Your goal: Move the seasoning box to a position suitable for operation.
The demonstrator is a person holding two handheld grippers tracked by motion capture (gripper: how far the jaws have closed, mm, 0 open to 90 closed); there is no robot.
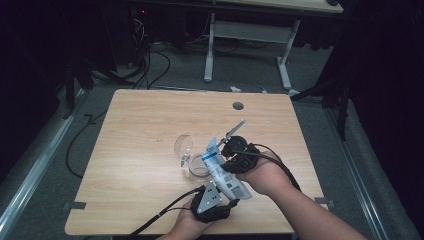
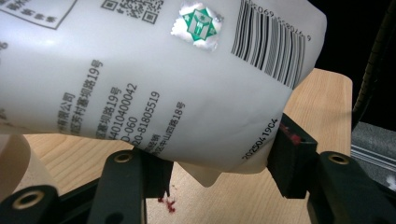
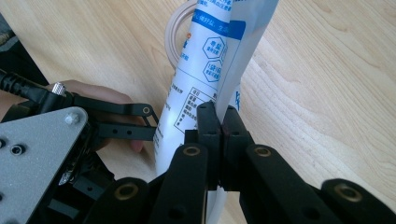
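A white pouch [image 1: 216, 155] with blue print and a barcode hangs tilted over the middle of the wooden table [image 1: 140, 120]. My right gripper [image 1: 223, 164] is shut on a thin side edge of the pouch [image 3: 205, 60], its jaws pinched together on the film [image 3: 221, 116]. My left gripper [image 1: 231, 198] comes from the near edge and holds the pouch's lower end. In the left gripper view both pads press against the bulging bottom of the pouch [image 2: 140, 70], with my left gripper [image 2: 219, 163] shut on it. A clear round container [image 1: 199, 166] stands just behind the pouch.
A clear round lid [image 1: 183, 145] stands on its edge to the left of the container. A cable hole [image 1: 238, 106] is in the far part of the tabletop. Small red specks [image 2: 169, 203] lie on the wood under the left jaws. Another table's legs [image 1: 209, 50] stand beyond.
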